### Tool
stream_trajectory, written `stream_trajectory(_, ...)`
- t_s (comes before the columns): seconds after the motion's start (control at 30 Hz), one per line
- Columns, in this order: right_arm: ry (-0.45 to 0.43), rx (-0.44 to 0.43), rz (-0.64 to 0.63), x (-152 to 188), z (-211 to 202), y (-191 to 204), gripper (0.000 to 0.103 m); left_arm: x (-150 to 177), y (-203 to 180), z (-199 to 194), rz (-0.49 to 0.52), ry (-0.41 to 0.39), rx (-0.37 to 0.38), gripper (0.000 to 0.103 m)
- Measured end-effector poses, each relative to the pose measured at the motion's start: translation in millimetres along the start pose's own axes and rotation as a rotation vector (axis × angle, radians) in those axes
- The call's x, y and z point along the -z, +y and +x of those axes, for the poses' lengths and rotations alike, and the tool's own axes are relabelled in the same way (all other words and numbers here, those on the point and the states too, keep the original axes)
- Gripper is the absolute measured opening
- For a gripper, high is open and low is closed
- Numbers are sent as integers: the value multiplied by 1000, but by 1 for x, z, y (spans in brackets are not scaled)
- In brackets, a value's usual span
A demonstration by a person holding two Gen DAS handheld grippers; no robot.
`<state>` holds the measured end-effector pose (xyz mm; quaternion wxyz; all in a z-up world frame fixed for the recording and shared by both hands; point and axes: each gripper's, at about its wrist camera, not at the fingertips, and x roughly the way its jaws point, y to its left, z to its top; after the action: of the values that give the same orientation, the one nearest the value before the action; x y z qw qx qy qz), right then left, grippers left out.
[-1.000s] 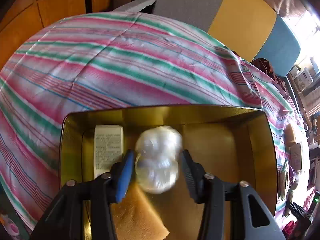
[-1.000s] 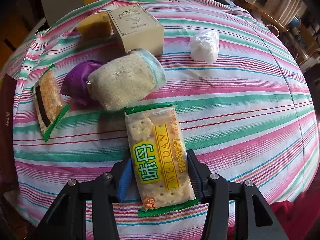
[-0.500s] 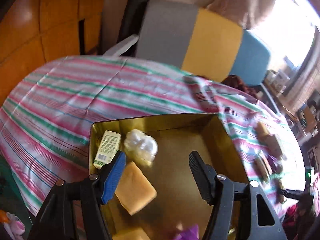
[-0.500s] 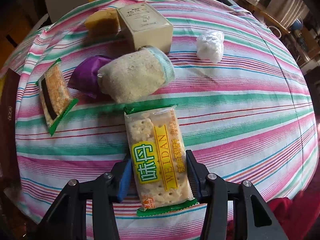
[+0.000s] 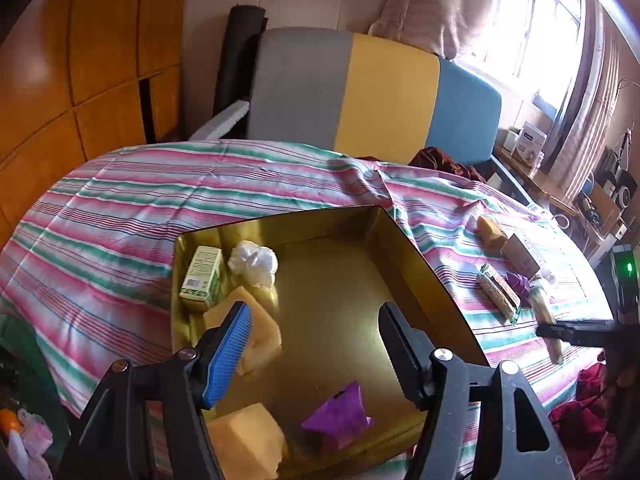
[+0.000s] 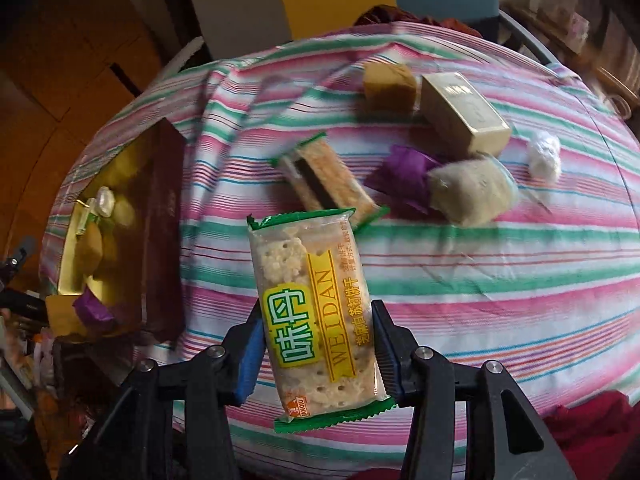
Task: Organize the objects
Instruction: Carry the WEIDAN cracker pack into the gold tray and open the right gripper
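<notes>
My right tongs (image 6: 318,364) grip a cracker pack (image 6: 314,312), green ends, w/ "WEIDAN" printed along it and big green-yellow Chinese characters; small logo at its near end is not readable. Pack's long axis runs from 6 to 12 o'clock, top leaning a bit to 11, lifted above the striped cloth (image 6: 460,276) of the counter.

My left tongs (image 5: 316,344) are open, nothing between them; they have just been opening. They hang over the gold box (image 5: 404,248).

Left view only: inside the box a small green-white carton (image 5: 201,278) w/ print too small to read, a white plastic wad (image 5: 254,263), yellow sponges (image 5: 260,322) and a purple packet (image 5: 338,414).

Right view shows better the things at 1 o'clock on the cloth: second cracker pack (image 6: 326,180), beige box (image 6: 464,114) w/ faint print, fuzzy roll (image 6: 470,190).
</notes>
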<state>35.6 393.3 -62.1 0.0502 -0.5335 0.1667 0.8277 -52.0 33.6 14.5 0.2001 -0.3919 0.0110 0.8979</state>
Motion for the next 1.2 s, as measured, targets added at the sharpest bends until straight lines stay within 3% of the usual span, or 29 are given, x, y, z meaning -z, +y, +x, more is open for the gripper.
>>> stream_trajectory(0.23, -40, -100, -171, -22, 3, 99, 50, 11, 11, -17, -15, -52, -84, 67)
stream_trajectory(0.4, -32, -147, -268, -44, 32, 179, 50, 18, 25, -18, -41, -43, -100, 67)
stream_trajectory(0.57, 24, -93, -334, -53, 79, 233, 50, 26, 36, -17, -61, -30, -107, 67)
stream_trajectory(0.67, 60, -21, -349, -52, 106, 249, 50, 31, 46, -16, -80, -23, -110, 67)
stream_trajectory(0.77, 122, -2, -325, -51, 130, 256, 51, 32, 57, -16, -112, -23, -125, 67)
stream_trajectory(0.87, 162, -93, -296, -47, 143, 262, 53, 33, 68, -15, -138, -22, -143, 67)
stream_trajectory(0.93, 183, -181, -290, -42, 144, 266, 67, 33, 71, -17, -146, -26, -150, 67)
stream_trajectory(0.97, 187, -201, -294, -40, 143, 268, 68, 33, 72, -17, -147, -29, -153, 67)
stream_trajectory(1.2, 137, -231, -315, -35, 127, 267, 68, 33, 65, -16, -129, -27, -156, 67)
